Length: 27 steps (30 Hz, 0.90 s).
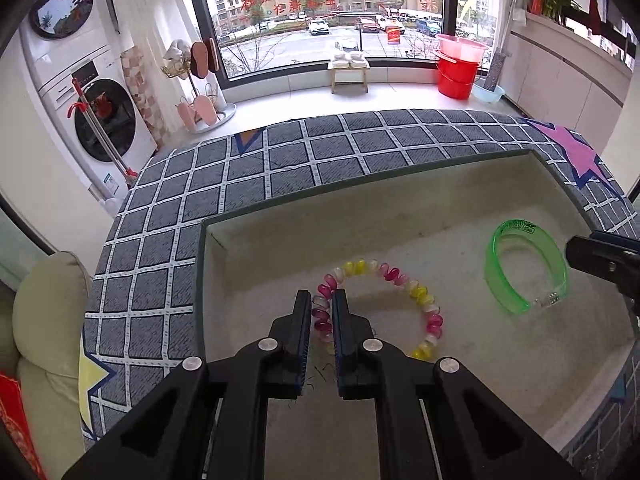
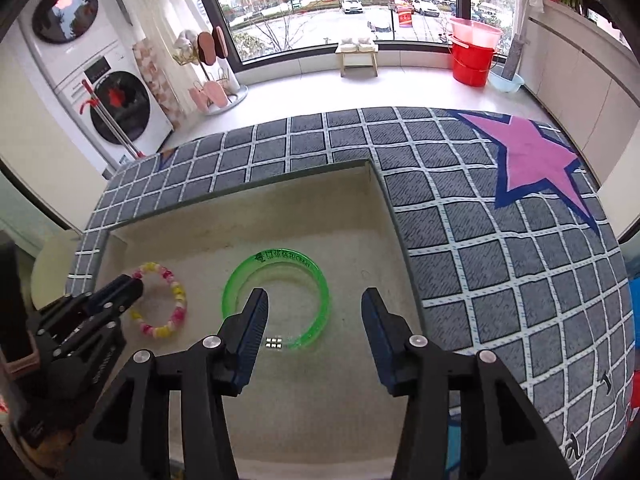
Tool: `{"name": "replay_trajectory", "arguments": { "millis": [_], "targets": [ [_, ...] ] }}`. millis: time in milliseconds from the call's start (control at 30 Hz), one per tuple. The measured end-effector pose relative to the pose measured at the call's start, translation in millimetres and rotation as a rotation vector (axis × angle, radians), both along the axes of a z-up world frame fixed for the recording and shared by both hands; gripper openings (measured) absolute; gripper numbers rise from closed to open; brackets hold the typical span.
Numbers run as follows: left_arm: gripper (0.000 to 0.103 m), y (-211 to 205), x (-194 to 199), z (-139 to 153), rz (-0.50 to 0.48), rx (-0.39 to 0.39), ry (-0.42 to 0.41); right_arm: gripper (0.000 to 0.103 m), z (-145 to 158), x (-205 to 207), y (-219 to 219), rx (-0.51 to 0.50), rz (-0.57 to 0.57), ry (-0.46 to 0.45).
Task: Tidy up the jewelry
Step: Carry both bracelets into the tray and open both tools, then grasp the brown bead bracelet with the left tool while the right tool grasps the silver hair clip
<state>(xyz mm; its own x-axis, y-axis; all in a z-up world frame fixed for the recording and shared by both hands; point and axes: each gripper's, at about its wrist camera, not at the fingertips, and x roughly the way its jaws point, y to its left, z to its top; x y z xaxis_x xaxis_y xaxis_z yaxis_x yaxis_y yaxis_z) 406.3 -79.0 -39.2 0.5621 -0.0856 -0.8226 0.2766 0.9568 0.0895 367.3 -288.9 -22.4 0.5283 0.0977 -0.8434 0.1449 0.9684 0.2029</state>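
Note:
A beaded bracelet of pink, yellow and white beads lies in the cream-lined tray. My left gripper is shut on its left side, with beads pinched between the pads. A green translucent bangle with a small silver clasp lies flat in the tray. My right gripper stands open above it, the left finger over the ring's inside, and the pads do not press on it. The bangle and the right gripper's tip show at the right of the left wrist view. The bracelet and left gripper show at left.
The tray rests on a grey checked cloth with a pink star. Beyond the table edge are stacked washing machines, a small stool, red buckets and a large window. A cream cushion lies at left.

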Motion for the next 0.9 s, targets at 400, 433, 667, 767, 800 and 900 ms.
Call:
{"name": "replay_trajectory", "arguments": {
  "millis": [400, 433, 667, 767, 800, 900],
  "targets": [
    [0.103, 0.1, 0.1, 18.3, 0.034, 0.007, -0.065, 0.074, 9.8, -25.6, -7.9, 0.092, -0.013, -0.026],
    [0.103, 0.4, -1.3, 23.0, 0.037, 0.001, -0.077, 0.085, 11.4, -27.7, -8.6, 0.103, -0.017, -0.036],
    [0.103, 14.6, -33.2, 57.5, 0.046, -0.007, -0.146, 0.090, 43.3, -63.8, -14.8, 0.190, -0.031, -0.235],
    [0.103, 29.9, -58.7, 63.9, 0.037, -0.026, -0.159, 0.090, 61.3, -81.1, -14.6, 0.182, -0.024, -0.301],
    [0.103, 33.7, -65.6, 64.6, 0.038, -0.029, -0.162, 0.090, 64.9, -85.6, -14.2, 0.180, -0.021, -0.299],
    [0.103, 47.2, -93.4, 65.7, 0.002, -0.051, -0.141, 0.090, 70.4, -97.6, -13.6, 0.177, -0.015, -0.253]
  ]
}}
